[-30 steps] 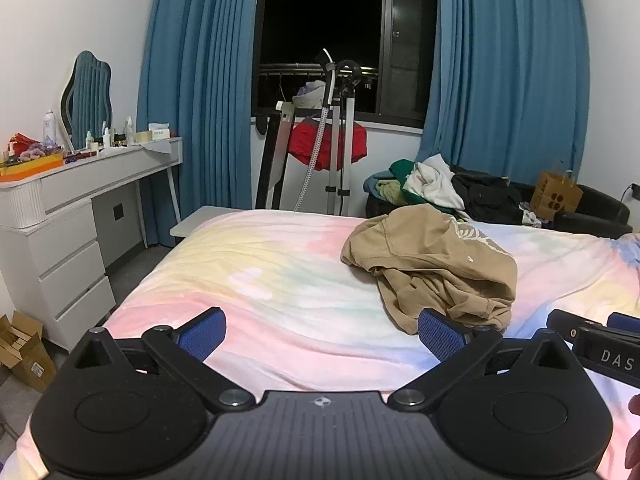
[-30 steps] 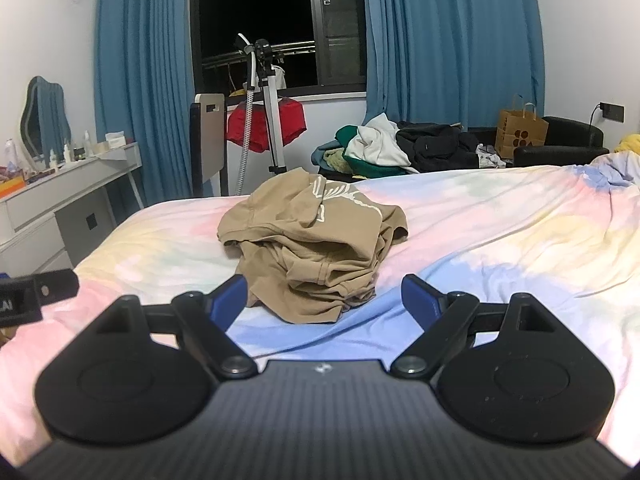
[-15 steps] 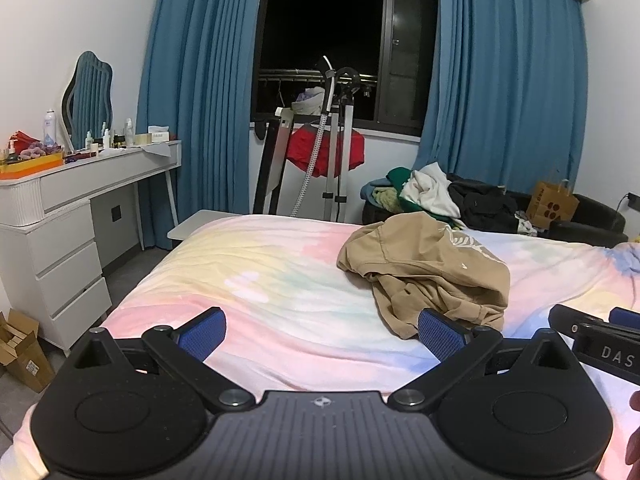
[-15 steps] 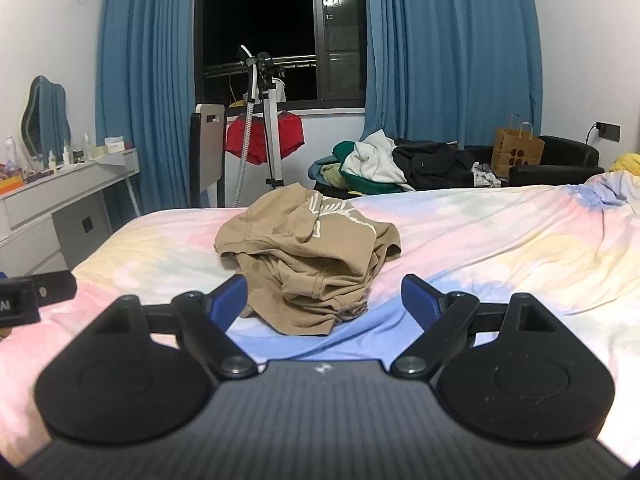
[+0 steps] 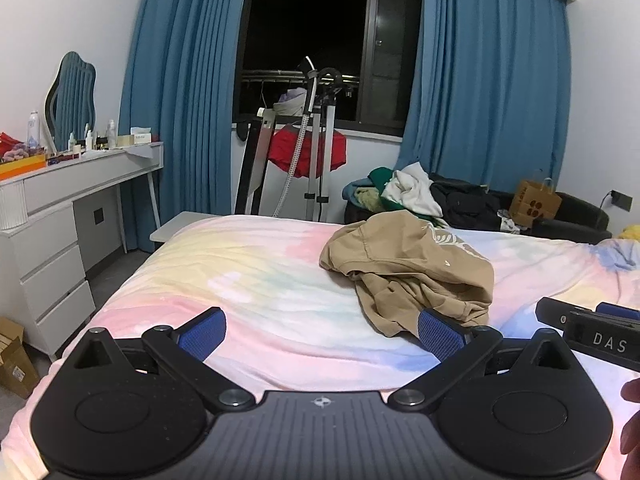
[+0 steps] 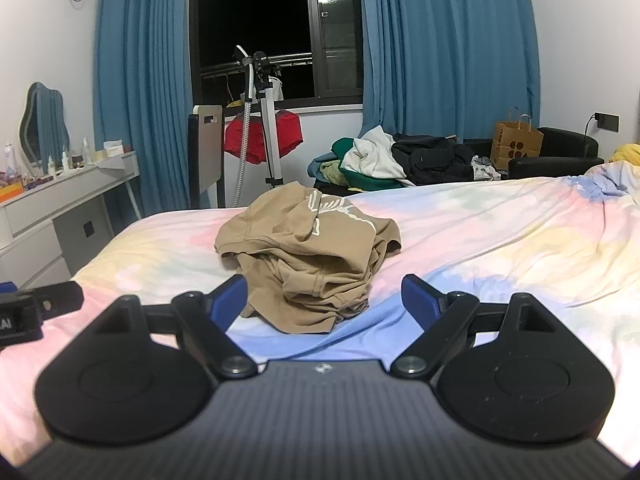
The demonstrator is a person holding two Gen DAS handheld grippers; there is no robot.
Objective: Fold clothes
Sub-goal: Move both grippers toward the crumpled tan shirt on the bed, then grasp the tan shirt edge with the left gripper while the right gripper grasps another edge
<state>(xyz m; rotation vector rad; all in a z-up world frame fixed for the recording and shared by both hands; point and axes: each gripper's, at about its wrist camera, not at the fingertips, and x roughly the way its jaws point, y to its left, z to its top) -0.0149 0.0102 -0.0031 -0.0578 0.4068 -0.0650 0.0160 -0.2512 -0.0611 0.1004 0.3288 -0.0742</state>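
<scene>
A crumpled tan garment (image 5: 408, 268) with a white print lies in a heap on the pastel tie-dye bed (image 5: 260, 280). In the right wrist view the same tan garment (image 6: 312, 256) sits straight ahead, just beyond the fingertips. My left gripper (image 5: 320, 330) hovers open over the bed, with the heap ahead to its right and nothing between its blue pads. My right gripper (image 6: 324, 300) is open too, and its pads flank the heap's near edge without touching it. The right gripper's body (image 5: 592, 334) shows at the right edge of the left wrist view.
A white dresser (image 5: 60, 216) with bottles stands left of the bed. Behind the bed are a garment steamer stand (image 5: 316, 148) with red cloth, a pile of clothes (image 6: 396, 160) on a dark sofa, and a paper bag (image 6: 516, 144). Blue curtains frame a dark window.
Both grippers have dropped slightly and tilted their view upward, so the tan heap sits lower in both views. Both stay open and the heap has not moved.
</scene>
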